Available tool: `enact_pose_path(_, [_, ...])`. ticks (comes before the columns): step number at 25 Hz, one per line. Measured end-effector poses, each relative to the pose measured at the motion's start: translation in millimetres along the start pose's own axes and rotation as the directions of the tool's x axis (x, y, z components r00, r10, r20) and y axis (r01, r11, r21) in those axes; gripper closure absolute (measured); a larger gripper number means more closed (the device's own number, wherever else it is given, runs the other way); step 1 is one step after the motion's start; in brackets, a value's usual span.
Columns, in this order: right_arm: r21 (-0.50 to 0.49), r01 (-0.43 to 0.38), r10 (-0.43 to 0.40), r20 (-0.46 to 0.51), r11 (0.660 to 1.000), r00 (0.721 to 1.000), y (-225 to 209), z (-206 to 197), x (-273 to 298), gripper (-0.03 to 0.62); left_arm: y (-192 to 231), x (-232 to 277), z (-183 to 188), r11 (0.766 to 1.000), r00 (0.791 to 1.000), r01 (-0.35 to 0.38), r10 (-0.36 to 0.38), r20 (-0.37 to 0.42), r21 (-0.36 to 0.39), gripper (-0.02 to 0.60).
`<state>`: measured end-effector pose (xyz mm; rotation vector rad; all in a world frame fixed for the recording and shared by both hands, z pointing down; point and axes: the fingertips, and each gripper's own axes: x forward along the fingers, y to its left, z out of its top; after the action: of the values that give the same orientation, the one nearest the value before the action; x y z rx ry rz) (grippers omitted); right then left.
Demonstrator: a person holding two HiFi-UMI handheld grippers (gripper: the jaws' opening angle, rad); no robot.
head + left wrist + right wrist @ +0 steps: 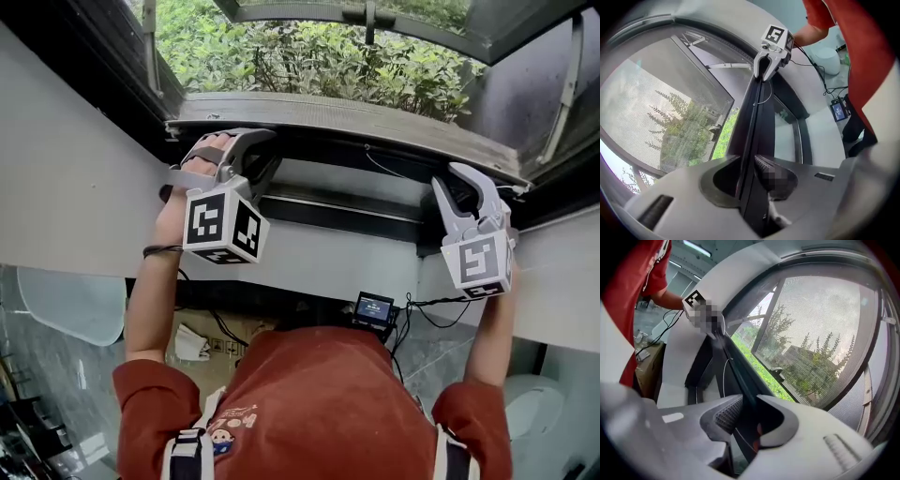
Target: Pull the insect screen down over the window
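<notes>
The insect screen's dark pull bar (356,127) runs across the window, with green bushes (309,56) showing beyond it. My left gripper (246,157) is shut on the bar near its left end. My right gripper (461,187) is shut on it near its right end. In the left gripper view the bar (757,108) passes between the left gripper's (749,165) jaws and leads up to the right gripper (772,49). Grey mesh (661,117) stretches to its left. In the right gripper view the bar (733,366) sits in the right gripper (749,405), and mesh (820,329) covers the pane.
A white wall (75,206) lies under the window frame. A small lit monitor (374,307) with cables hangs near the person's chest. A window stay arm (562,84) stands at the right. A cardboard box (202,342) and a white fixture (530,403) are on the floor.
</notes>
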<state>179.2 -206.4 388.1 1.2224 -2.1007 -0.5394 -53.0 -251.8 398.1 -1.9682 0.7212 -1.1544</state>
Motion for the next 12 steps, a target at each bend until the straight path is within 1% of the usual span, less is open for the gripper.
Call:
enact_pose_path(3, [0.039,0.003,-0.004,0.038,0.999,0.999,2.0,6.6,-2.1,0.496,2.7,-4.1,3.9,0.998,0.999,-0.027,0.030,0.037,-0.060,0.486])
enact_pose_path(6, [0.083,0.006,-0.012,0.066,0.997,0.998,5.9,11.9,-5.1,0.496,8.7,-10.4,8.5,0.984,0.993,-0.069,0.084,0.084,-0.163,0.486])
enact_pose_path(9, [0.143,0.021,-0.035,0.096,0.989,0.995,8.8,16.2,-8.8,0.496,13.2,-17.5,12.3,0.952,0.979,-0.107,0.151,0.134,-0.287,0.486])
enact_pose_path(12, [0.191,0.040,-0.064,0.120,0.981,0.991,12.7,19.3,-13.5,0.496,14.9,-25.6,13.7,0.905,0.957,-0.139,0.227,0.180,-0.402,0.486])
